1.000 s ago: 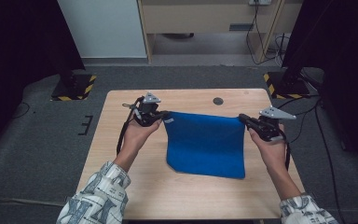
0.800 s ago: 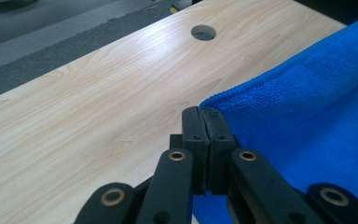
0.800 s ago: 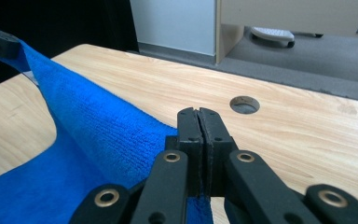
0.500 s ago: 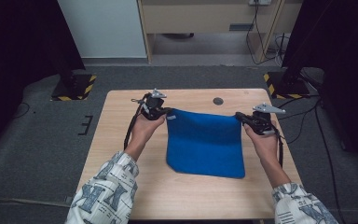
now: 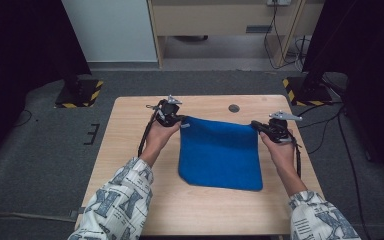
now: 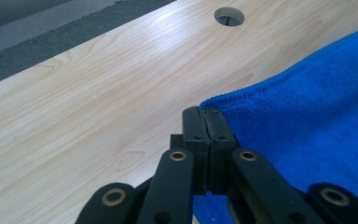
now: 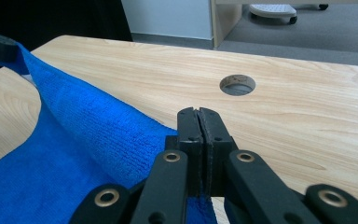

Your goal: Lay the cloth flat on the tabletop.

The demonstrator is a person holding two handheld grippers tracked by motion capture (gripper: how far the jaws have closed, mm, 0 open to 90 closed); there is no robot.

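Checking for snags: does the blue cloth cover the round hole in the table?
No, the hole lies bare beyond the blue cloth's far edge.

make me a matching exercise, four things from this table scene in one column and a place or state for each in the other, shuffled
Things:
1. blue terry cloth
2. round hole in the light wooden table top
3. left tool
4. right tool

Places or states:
A. shut on the cloth's far right corner
B. beyond the cloth's far edge
C. stretched between both tools
D. shut on the cloth's far left corner

Pairs: 1-C, 2-B, 3-D, 4-A
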